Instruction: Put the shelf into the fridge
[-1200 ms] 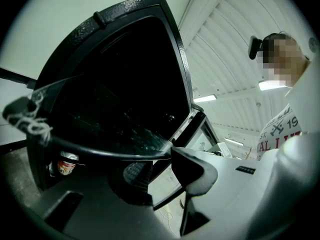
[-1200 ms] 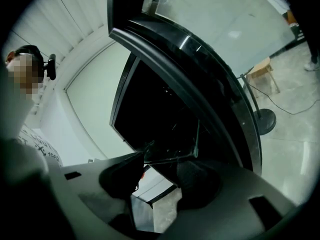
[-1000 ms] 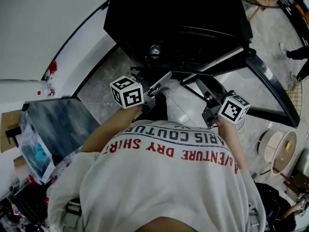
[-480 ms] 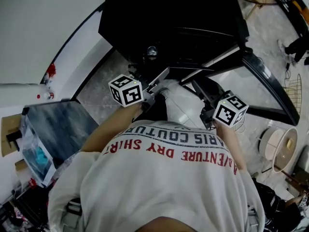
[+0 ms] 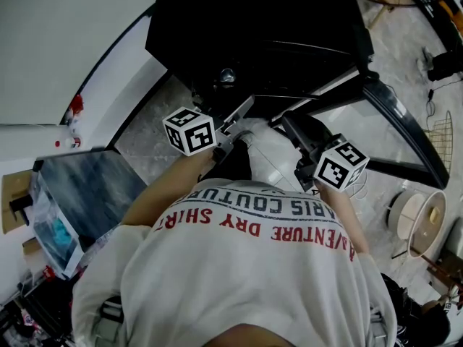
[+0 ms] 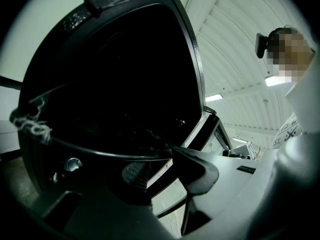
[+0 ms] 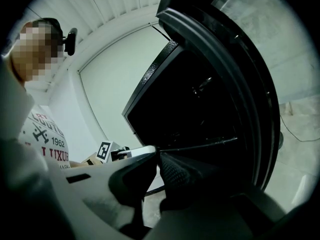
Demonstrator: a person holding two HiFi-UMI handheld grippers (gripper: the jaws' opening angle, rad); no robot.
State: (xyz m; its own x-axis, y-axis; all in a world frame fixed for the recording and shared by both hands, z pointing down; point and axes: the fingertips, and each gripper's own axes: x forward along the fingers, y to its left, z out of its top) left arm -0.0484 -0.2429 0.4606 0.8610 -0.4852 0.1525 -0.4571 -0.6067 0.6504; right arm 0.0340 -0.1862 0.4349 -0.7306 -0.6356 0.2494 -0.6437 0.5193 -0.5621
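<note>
ur right gripper [image 7: 158,160] just clamped on the shelf [image 5: 271,157] edge, left gripper [image 6: 157,168] jaws eased apart round it, so prob only 1 grip feeds it into the fridge [image 5: 260,20].

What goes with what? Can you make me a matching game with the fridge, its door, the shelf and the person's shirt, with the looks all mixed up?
Things:
1. fridge
2. fridge door
3. shelf
4. shirt

Looks:
A. white with red letters
B. swung open to one side
C. black, dark inside
D. pale, out in front of the fridge

Pairs: 1-C, 2-B, 3-D, 4-A
</note>
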